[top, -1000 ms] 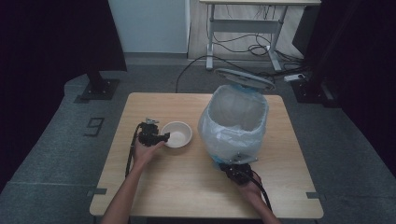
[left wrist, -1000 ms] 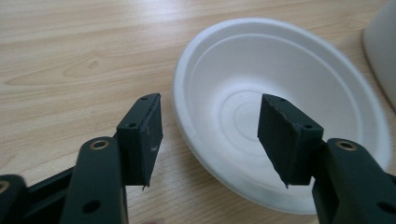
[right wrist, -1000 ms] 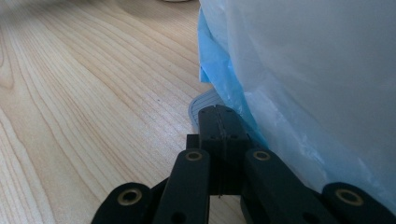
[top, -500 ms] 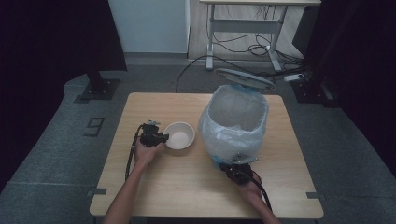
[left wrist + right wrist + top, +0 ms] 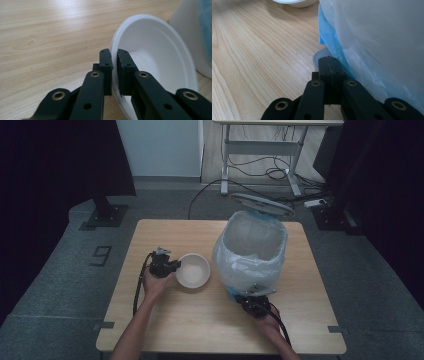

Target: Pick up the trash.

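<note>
Our left gripper (image 5: 114, 72) has just been closing and now pinches the rim of the bowl (image 5: 193, 270) beside the bin (image 5: 252, 252). Our right gripper (image 5: 329, 65), jaws pressed together, holds the pedal (image 5: 319, 57) down, lid up: we judge the bowl ready to lift.

From my end, the non-work stuff: light wood table (image 5: 165, 320), grain running lengthwise, sat on grey carpet (image 5: 60, 285). Tape bits on the floor by both near corners, left (image 5: 104, 325) & right (image 5: 334, 329). Dark floor mark (image 5: 101, 255) left of the table, looks like a 9. Black stand base (image 5: 105, 215) beyond it, w/ black curtain (image 5: 55, 160) hanging behind. Another dark drape (image 5: 385, 170) on the far right. Back centre: white wall panel (image 5: 160, 147), then a desk frame (image 5: 260, 155) w/ loose cables (image 5: 250, 170) under it. Power strip (image 5: 315, 202) on the carpet near its right foot.
</note>
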{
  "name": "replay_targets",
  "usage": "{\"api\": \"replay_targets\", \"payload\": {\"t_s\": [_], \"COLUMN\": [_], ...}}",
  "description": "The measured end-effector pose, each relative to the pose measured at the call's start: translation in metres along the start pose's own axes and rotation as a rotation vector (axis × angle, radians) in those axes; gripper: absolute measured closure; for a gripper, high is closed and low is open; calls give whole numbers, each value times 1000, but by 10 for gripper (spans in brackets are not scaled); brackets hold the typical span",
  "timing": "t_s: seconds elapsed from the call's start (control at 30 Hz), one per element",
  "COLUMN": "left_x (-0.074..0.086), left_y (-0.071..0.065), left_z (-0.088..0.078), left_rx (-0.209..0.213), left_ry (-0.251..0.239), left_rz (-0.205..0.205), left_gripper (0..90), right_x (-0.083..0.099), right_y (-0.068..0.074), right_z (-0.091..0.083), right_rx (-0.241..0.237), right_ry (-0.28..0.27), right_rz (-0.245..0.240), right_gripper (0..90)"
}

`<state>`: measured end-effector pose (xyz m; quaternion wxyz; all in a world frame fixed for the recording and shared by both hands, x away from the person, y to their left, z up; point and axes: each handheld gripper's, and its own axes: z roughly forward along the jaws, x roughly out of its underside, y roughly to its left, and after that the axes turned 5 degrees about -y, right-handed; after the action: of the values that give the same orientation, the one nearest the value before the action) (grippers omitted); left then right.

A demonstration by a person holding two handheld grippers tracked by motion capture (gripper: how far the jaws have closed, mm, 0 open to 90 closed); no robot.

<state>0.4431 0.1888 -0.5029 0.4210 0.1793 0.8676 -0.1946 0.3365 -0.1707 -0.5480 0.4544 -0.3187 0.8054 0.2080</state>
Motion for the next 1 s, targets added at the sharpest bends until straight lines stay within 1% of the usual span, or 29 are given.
{"api": "replay_targets", "payload": {"t_s": [0.07,0.13,0.23,0.3,0.37,0.47,0.57,0.6,0.67,0.87,1.0], "left_x": [-1,-3,-5,-6,-6,-6,-6,-6,-7,-8,-10], "left_y": [0,-1,-3,-5,-6,-8,-8,-8,-8,-8,-9], "left_z": [-5,-8,-16,-22,-29,-39,-47,-47,-54,-67,-73], "left_rx": [10,16,26,31,39,47,52,52,58,59,59], "left_ry": [-15,-31,-53,-73,-98,-118,-128,-128,-140,-157,-162], "left_rz": [5,0,8,15,13,18,26,26,28,30,35], "left_gripper": [840,843,847,847,847,848,848,848,848,848,848], "right_x": [0,0,0,0,0,0,0,0,0,0,0], "right_y": [0,1,1,0,1,1,1,1,1,1,1], "right_z": [0,0,0,0,0,0,0,0,0,0,0], "right_rx": [2,2,2,2,2,4,6,6,3,5,5], "right_ry": [1,1,1,1,1,0,0,0,0,0,0], "right_rz": [0,0,0,1,-1,-3,-5,-5,-2,-3,-3], "right_gripper": [895,895,895,895,895,895,895,895,895,895,895]}}
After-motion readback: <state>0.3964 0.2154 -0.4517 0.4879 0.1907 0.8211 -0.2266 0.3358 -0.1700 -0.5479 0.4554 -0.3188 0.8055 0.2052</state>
